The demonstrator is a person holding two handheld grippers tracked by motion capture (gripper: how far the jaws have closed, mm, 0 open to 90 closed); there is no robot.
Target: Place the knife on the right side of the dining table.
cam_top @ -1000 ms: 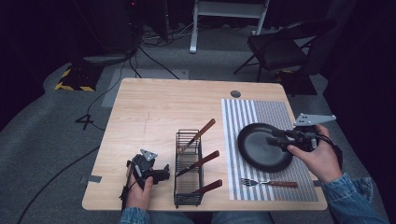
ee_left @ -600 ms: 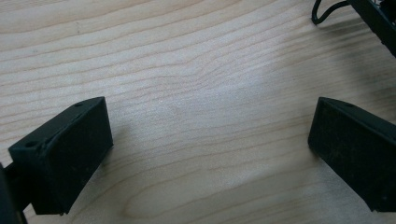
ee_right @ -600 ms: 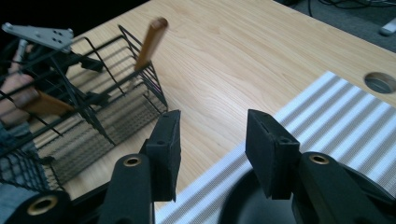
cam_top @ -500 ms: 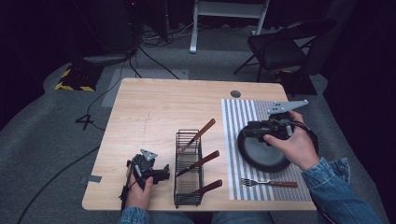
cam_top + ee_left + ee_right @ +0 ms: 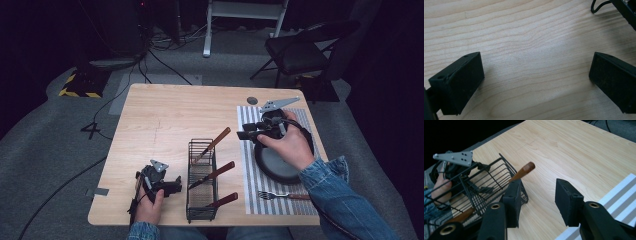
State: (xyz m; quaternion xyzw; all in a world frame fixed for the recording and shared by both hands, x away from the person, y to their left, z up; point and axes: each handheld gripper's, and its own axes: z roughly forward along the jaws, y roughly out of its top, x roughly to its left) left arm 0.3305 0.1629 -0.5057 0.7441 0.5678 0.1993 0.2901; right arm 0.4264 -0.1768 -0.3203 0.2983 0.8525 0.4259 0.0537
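A wire rack [image 5: 202,182] stands near the front edge of the table [image 5: 175,115], about midway along it, with three knives [image 5: 214,174] leaning in it, their handles pointing toward the right edge. Right of the rack a placemat [image 5: 248,175] covers the table's right side, with a pan [image 5: 274,165] on it and a fork [image 5: 282,196] in front of the pan, near the front edge. The left gripper [image 5: 172,186] rests just left of the rack by the front left corner, and the right gripper [image 5: 246,135] hangs over the placemat's left edge, behind the pan.
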